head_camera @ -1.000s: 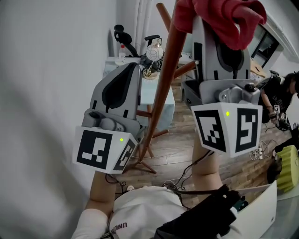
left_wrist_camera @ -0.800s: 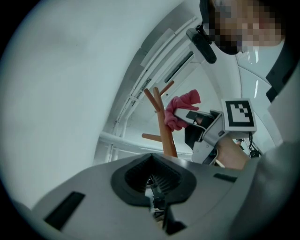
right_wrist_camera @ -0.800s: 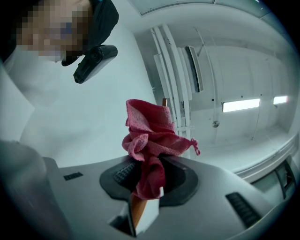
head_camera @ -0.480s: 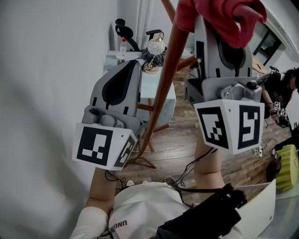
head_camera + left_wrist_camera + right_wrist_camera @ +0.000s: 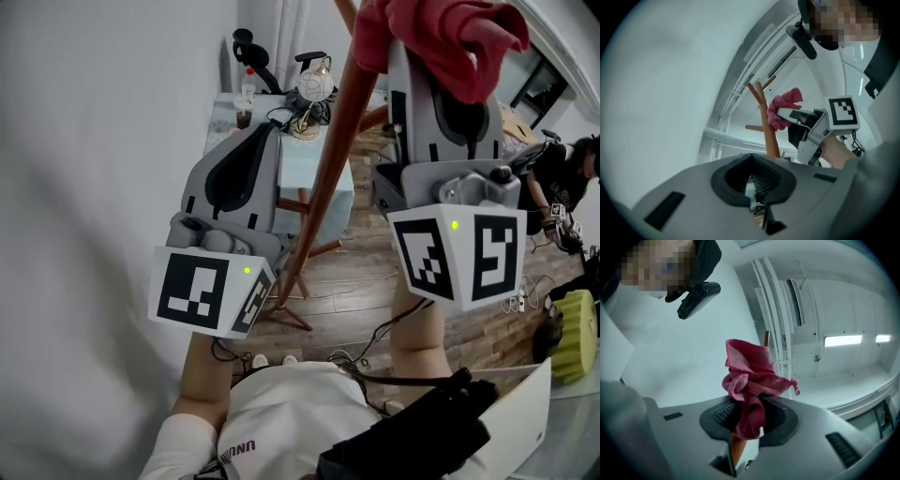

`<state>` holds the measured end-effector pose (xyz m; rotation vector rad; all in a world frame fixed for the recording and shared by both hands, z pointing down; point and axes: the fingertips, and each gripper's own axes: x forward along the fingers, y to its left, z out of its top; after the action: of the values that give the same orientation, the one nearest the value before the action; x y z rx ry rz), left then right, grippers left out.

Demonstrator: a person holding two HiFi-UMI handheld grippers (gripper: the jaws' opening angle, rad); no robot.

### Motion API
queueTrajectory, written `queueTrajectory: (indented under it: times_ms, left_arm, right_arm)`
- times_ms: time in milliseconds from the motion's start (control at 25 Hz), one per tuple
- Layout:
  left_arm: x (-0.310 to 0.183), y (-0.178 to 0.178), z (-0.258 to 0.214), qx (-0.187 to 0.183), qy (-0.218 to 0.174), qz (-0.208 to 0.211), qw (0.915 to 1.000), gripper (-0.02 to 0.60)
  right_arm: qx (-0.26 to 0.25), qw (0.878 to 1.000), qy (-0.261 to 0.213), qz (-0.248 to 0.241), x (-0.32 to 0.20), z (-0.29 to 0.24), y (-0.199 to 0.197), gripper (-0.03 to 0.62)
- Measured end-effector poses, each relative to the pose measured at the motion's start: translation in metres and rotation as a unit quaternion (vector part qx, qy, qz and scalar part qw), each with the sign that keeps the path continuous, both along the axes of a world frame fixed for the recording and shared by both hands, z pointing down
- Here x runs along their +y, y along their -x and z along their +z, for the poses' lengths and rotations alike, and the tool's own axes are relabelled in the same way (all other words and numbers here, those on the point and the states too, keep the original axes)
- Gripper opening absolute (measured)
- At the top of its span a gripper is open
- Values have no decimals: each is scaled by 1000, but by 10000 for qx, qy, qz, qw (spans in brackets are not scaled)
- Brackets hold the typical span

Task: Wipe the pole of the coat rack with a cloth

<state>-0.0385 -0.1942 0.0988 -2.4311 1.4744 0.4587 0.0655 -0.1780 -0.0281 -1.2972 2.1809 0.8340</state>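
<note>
Between right gripper (image 5: 747, 420) jaws — cloth (image 5: 750, 376) against pole (image 5: 737, 446); head view hides contact.

The head view looks steeply down on the left gripper (image 5: 267, 141) and the right gripper (image 5: 441, 70), both close under it. The left gripper view faces upward along its own jaws. The right gripper view does too, very near the crumpled pink-red cloth (image 5: 750, 376). All three views share this cloth and the slim brown wooden pole (image 5: 323, 178).
</note>
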Motion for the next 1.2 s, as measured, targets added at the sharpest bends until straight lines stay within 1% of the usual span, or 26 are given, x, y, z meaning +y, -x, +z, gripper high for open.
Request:
queueTrajectory:
  times_ms: [440,1200]
  left_arm:
    - [0,3,21,2,219,-10,9998,14]
    - [1,12,51,24,615,-49,9981,14]
  right_arm:
    - [85,9997,223,63,-3,23,3,110]
    - [35,9983,568,138,-5,54,1,110]
